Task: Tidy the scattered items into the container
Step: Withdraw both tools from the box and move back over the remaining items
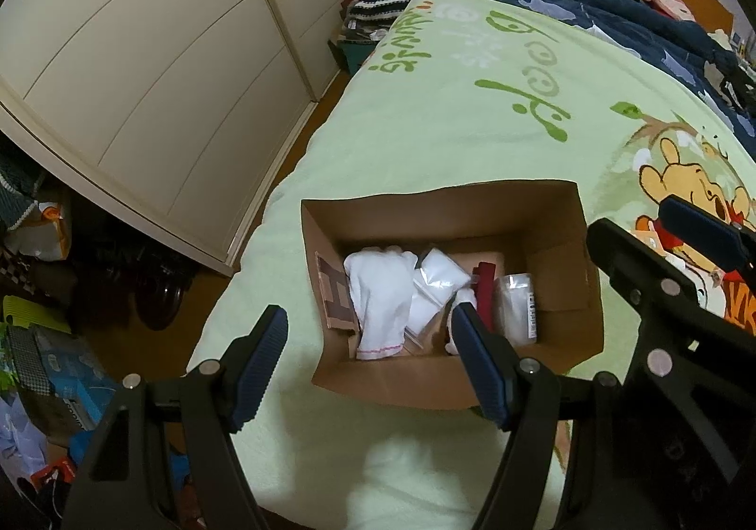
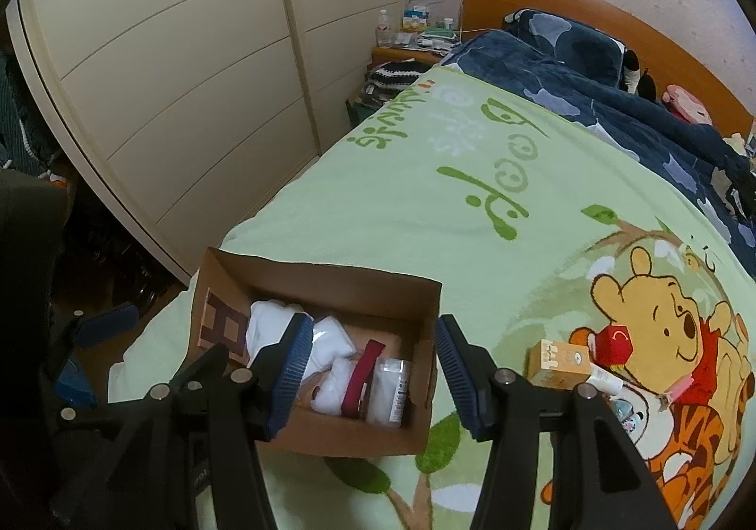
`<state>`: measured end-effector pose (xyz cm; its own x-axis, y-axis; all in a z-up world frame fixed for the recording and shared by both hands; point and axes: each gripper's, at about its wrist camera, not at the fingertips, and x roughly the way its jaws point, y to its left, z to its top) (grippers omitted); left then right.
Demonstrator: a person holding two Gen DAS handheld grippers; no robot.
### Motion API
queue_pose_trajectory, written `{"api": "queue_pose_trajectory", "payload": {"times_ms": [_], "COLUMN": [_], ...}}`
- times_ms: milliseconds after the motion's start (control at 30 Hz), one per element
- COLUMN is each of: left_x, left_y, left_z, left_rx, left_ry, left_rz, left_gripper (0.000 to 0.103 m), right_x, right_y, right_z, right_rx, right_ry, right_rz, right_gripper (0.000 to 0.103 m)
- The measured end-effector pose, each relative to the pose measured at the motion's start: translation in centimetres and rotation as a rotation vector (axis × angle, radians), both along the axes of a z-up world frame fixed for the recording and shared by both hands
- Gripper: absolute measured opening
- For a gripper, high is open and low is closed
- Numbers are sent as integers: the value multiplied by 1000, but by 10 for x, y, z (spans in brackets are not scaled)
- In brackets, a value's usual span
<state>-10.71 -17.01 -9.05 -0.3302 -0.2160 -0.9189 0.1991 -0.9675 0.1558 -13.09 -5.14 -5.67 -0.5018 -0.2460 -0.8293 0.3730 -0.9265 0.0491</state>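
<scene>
Brown cardboard box [image 1: 453,369] sits open on the pale green cartoon-print blanket [image 1: 449,128] covering the bed. Inside lie a white cloth glove [image 1: 380,298], a clear plastic bag [image 1: 437,289] and a dark red strap [image 1: 484,291]. The left gripper [image 1: 368,362] and right gripper [image 2: 373,369] hover above it, jaws apart and empty. A small tan carton [image 2: 557,362] and red toy [image 2: 614,343] remain on the blanket, right of the box.

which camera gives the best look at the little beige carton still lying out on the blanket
The right wrist view. There the beige carton lies on the green blanket, right of the cardboard box, beside a small red item. The left wrist view does not show it: the right gripper fills that side of the frame.
</scene>
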Motion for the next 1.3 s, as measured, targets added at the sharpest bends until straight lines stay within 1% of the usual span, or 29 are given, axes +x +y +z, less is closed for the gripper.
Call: {"api": "queue_pose_trajectory", "payload": {"times_ms": [267, 467, 733, 867, 1100, 1300], "left_x": [12, 26, 50, 60, 76, 84], "left_y": [9, 19, 35, 45, 66, 95], "left_z": [10, 19, 31, 37, 45, 45], "left_rx": [13, 35, 28, 38, 41, 57], "left_ry": [9, 16, 42, 52, 66, 69], "left_rz": [-9, -15, -23, -29, -64, -132], "left_gripper": [73, 73, 73, 73, 73, 73], "right_x": [15, 35, 61, 73, 91, 106], "right_y": [15, 31, 54, 68, 94, 126], "right_z": [10, 21, 30, 36, 43, 46], "right_rx": [-6, -16, -22, -24, -20, -6], "right_ry": [7, 19, 40, 54, 81, 95], "right_rz": [-21, -39, -53, -64, -98, -148], "right_gripper": [55, 55, 55, 55, 55, 55]}}
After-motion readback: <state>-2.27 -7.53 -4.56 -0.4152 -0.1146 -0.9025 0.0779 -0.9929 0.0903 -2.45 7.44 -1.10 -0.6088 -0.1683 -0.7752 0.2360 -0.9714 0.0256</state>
